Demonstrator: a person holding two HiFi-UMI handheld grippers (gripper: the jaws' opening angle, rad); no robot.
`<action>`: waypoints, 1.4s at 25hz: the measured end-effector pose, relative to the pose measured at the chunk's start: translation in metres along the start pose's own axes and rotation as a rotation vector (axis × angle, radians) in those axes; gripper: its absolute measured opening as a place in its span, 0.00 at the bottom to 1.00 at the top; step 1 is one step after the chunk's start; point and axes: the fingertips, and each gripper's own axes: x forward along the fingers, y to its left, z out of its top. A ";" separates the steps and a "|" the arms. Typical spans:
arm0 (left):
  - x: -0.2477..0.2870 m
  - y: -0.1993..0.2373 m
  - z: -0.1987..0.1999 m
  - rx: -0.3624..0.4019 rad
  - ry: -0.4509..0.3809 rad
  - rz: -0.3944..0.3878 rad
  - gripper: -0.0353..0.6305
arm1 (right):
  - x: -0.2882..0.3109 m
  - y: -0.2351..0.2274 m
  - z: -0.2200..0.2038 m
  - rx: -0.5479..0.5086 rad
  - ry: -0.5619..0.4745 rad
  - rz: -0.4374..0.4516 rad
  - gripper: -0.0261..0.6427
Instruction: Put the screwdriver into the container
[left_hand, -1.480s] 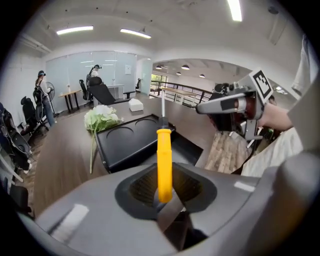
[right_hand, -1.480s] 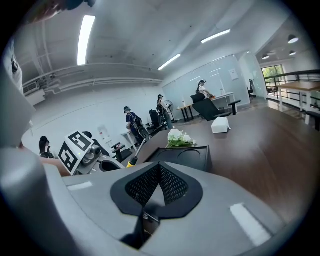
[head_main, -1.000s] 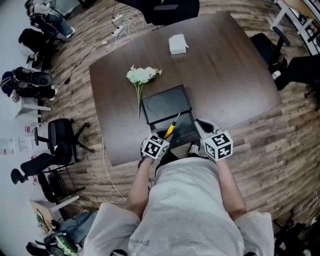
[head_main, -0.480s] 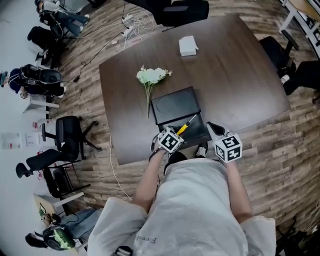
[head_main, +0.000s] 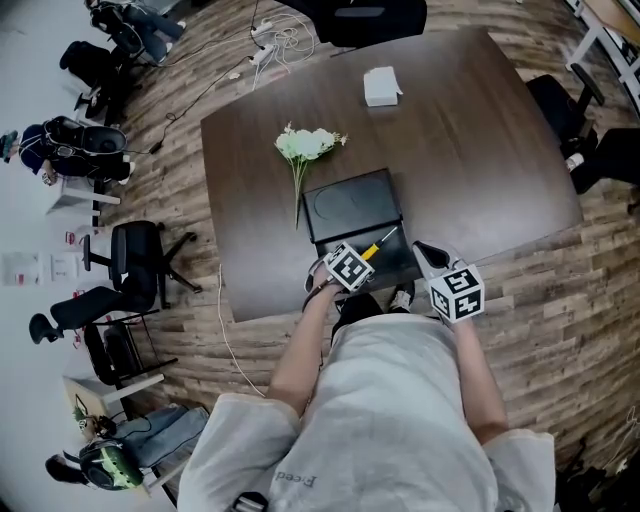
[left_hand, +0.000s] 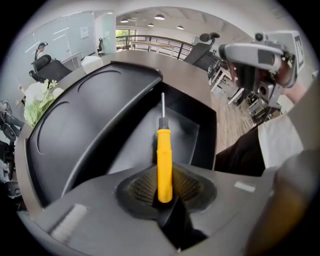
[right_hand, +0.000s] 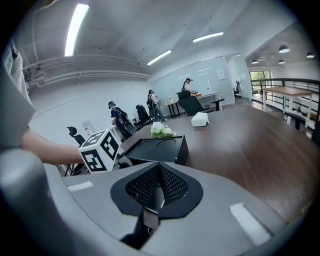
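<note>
L gripper (left_hand: 164, 192) clamped on yellow screwdriver (left_hand: 164, 159) handle, center frame. Tip sits over the open compartment of the black container (left_hand: 95, 117). R gripper (right_hand: 157, 191): jaws pressed together, empty, lower right of head view.

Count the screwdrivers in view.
1. The yellow-handled screwdriver is clamped in the left gripper, tip pointing into the open black container. More could lie hidden inside the container.
</note>
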 end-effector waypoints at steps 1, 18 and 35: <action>0.001 0.000 -0.001 -0.005 0.005 -0.005 0.26 | -0.001 -0.002 0.001 0.000 -0.003 -0.004 0.04; 0.005 -0.005 -0.008 -0.064 0.103 -0.065 0.26 | -0.013 -0.021 0.004 0.021 -0.034 -0.041 0.04; 0.010 -0.011 -0.004 -0.084 0.176 -0.077 0.26 | -0.015 -0.032 0.009 0.038 -0.055 -0.061 0.04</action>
